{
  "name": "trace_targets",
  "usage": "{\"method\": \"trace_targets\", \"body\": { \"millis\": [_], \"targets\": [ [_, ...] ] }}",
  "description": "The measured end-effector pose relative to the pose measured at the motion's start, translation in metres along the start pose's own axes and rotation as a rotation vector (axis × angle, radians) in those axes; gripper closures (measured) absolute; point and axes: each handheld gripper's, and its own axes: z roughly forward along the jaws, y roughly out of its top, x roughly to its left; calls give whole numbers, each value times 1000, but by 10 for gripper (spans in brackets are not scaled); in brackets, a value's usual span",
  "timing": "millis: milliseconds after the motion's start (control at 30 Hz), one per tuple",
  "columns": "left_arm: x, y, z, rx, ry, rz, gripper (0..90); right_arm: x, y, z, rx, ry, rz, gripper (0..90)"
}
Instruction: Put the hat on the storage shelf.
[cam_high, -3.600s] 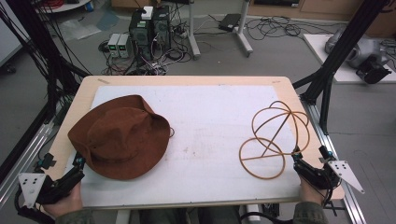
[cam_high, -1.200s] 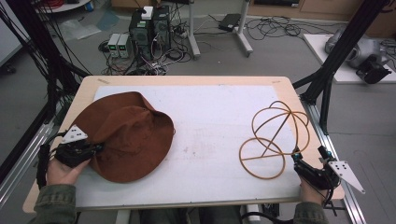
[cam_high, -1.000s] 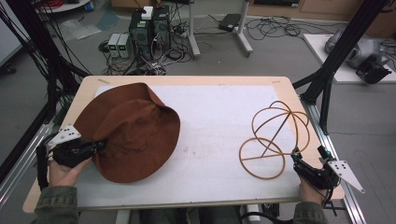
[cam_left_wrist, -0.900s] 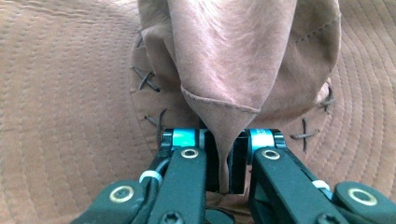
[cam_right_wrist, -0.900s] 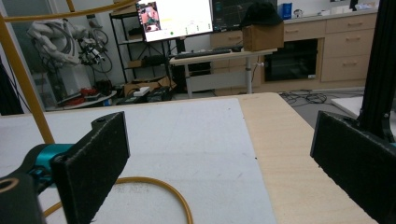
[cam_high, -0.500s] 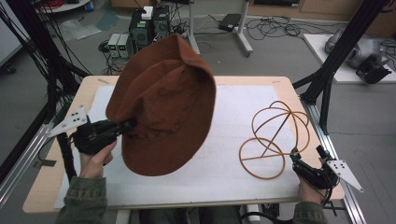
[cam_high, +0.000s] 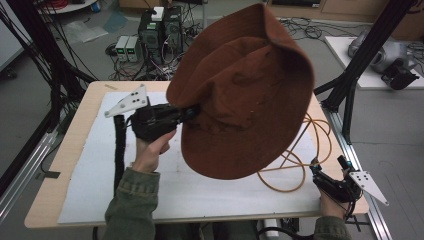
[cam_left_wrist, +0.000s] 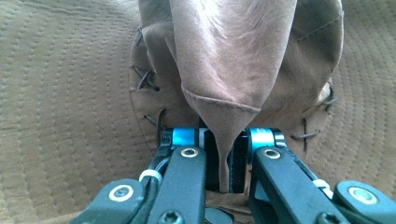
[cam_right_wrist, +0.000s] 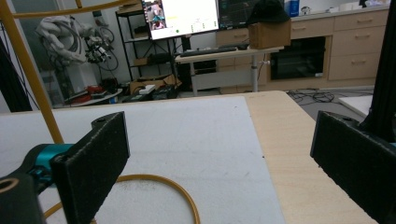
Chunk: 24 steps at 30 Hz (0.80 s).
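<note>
My left tool (cam_high: 192, 111) is clamped on the brim of the hat (cam_high: 245, 95); in the left gripper view a fold of brown cloth (cam_left_wrist: 223, 116) sits pinched between the jaws. I see the hat held up off the table (cam_high: 75, 150), tilted, its crown toward the high view. My right tool (cam_high: 320, 175) rests at the table's right front edge, jaws wide apart, holding nothing, just beside the wire frame (cam_high: 295, 150) lying on the mat (cam_right_wrist: 187, 140).

A robotics lab: computer towers (cam_high: 159, 30) and cables on the floor at 12 o'clock, monitors (cam_right_wrist: 183, 16) beyond the table (cam_high: 80, 131).
</note>
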Motion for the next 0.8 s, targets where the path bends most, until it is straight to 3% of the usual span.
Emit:
{"method": "trace_targets", "body": {
  "millis": [133, 167, 267, 300, 433, 500, 533, 567, 600, 733, 800],
  "targets": [
    [-3, 3, 33, -15, -35, 7, 883, 1, 0, 0, 0, 0, 9, 38],
    [-3, 3, 33, -15, -35, 7, 883, 1, 0, 0, 1, 0, 8, 38],
    [-3, 2, 58, 6, -69, 3, 883, -1, 0, 0, -5, 1, 5, 38],
    [-2, 0, 74, 22, -84, 1, 883, -1, 0, 0, -2, 3, 9, 38],
    [-1, -3, 95, 54, -99, 7, 883, 0, 0, -1, 4, 3, 25, 38],
    [1, -6, 113, 91, -115, 2, 883, -1, -1, 0, -2, 10, 11, 38],
    [1, -6, 113, 91, -115, 2, 882, -1, -1, 0, -2, 10, 11, 38],
    [2, -8, 125, 129, -118, 11, 882, -2, -1, 0, -5, 11, 12, 38],
    [2, -8, 125, 129, -118, 11, 882, -2, -1, -1, -1, 13, 17, 38],
    [0, -12, 148, 218, -140, 26, 881, -2, -1, -1, -2, 13, 21, 38],
    [-1, -15, 156, 233, -155, 24, 881, -3, -1, -1, -8, 13, 16, 38]
  ]
}}
